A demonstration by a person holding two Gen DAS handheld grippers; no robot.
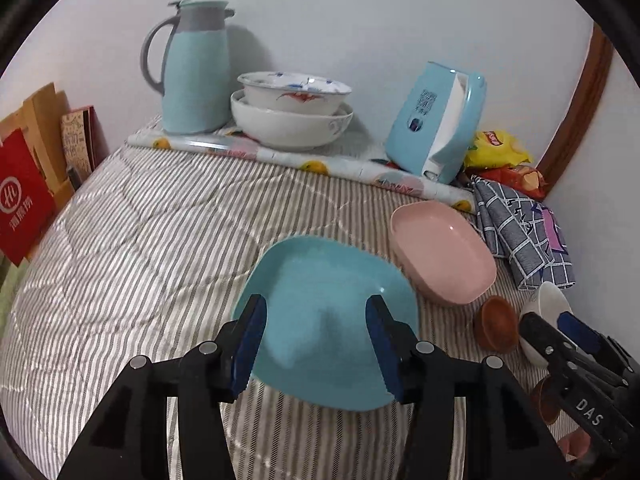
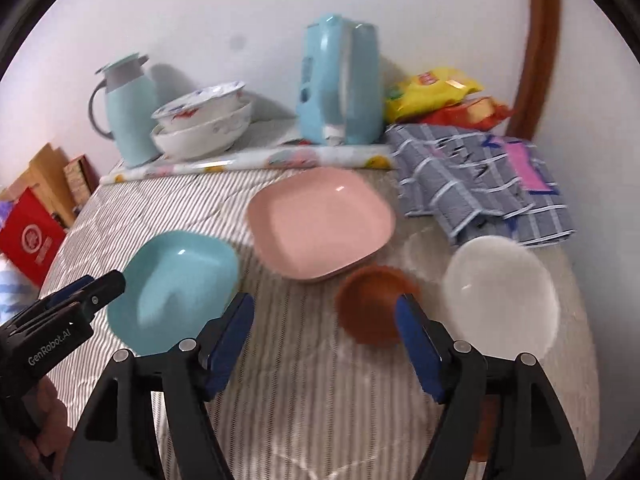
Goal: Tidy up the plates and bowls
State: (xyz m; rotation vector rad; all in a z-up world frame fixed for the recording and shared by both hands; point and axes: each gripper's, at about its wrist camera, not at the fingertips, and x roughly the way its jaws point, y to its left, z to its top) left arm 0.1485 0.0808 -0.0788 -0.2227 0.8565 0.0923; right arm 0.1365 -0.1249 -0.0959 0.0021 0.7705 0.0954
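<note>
A light blue square plate (image 1: 320, 304) lies on the striped bedcover (image 1: 160, 240). My left gripper (image 1: 316, 336) hovers over its near half, open, with nothing pressed between the pads. A pink square plate (image 1: 444, 252) rests to its right, then a small brown bowl (image 1: 496, 320) and a white bowl (image 1: 548, 296), partly hidden by my right gripper (image 1: 554, 326). In the right wrist view my right gripper (image 2: 324, 312) is open above the cover; the brown bowl (image 2: 368, 304) sits by its right fingertip, untouched. The white bowl (image 2: 502, 292), pink plate (image 2: 320, 220), blue plate (image 2: 172, 288) and left gripper (image 2: 92, 292) surround it.
Two stacked white bowls (image 1: 292, 112) stand at the back on a fruit-print mat beside a blue jug (image 1: 196, 68) and a blue tissue box (image 1: 436, 120). Snack bags (image 1: 500, 148) and a checked cloth (image 1: 524, 236) fill the right corner. Boxes (image 1: 22, 200) line the left edge.
</note>
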